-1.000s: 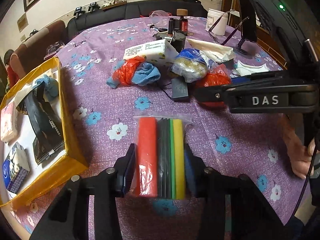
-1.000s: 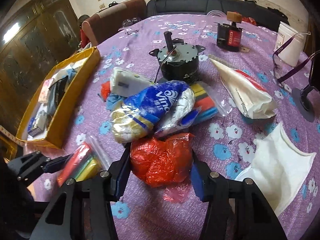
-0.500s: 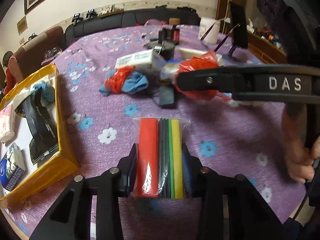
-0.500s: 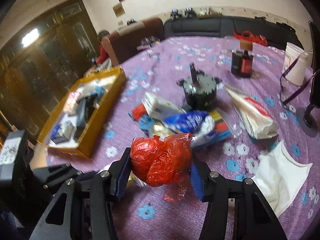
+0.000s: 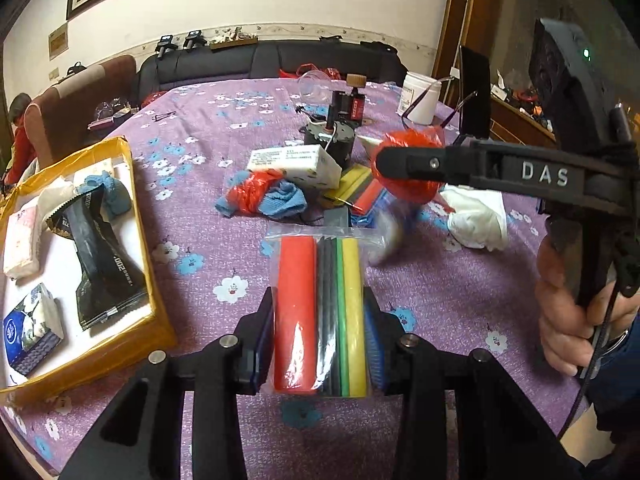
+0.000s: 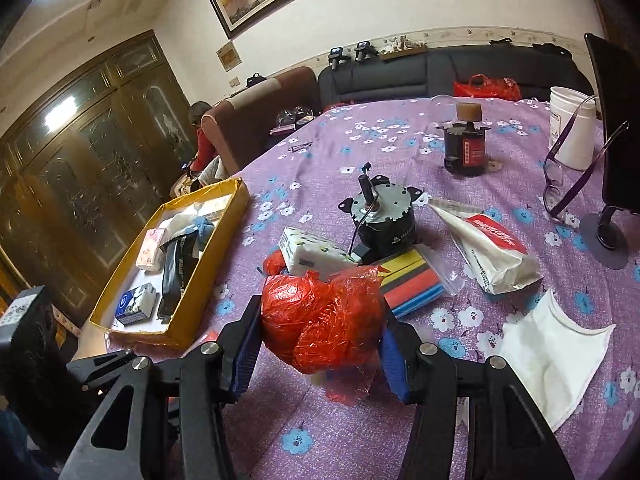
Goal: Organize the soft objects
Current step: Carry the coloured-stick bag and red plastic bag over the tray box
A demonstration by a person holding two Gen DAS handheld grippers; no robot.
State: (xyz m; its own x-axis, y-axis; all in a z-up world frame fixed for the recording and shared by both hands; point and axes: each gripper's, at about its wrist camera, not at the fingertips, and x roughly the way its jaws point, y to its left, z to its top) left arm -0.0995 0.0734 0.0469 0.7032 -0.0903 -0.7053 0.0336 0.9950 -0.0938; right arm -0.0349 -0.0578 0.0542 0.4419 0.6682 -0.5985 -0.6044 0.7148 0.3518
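Here, seen from the left wrist camera, the left gripper [image 5: 320, 336] was clamped on a clear bag of coloured foam strips [image 5: 320, 312], red, black, green and yellow, held off the purple flowered tablecloth [image 5: 208, 152]. To its left sat a yellow-rimmed tray [image 5: 144, 248] already holding a black pouch [image 5: 104, 264] and tissue packs. Across the frame, the right gripper [image 5: 400, 168], in a person's hand [image 5: 568, 320], carried a crumpled red plastic bag [image 5: 412, 188] above a pile that included a blue cloth [image 5: 276, 200] and a white tissue pack [image 5: 296, 160].

From the right wrist camera, the right gripper's blue pads [image 6: 244, 344] pressed both sides of the red plastic bag [image 6: 324, 320], which hung clear of the table. Behind it lay a second bag of foam strips [image 6: 412, 284], a small motor [image 6: 380, 220], a white-and-red packet [image 6: 492, 252] and a white cloth [image 6: 556, 352]. The tray [image 6: 120, 276] stood at the table's left edge.
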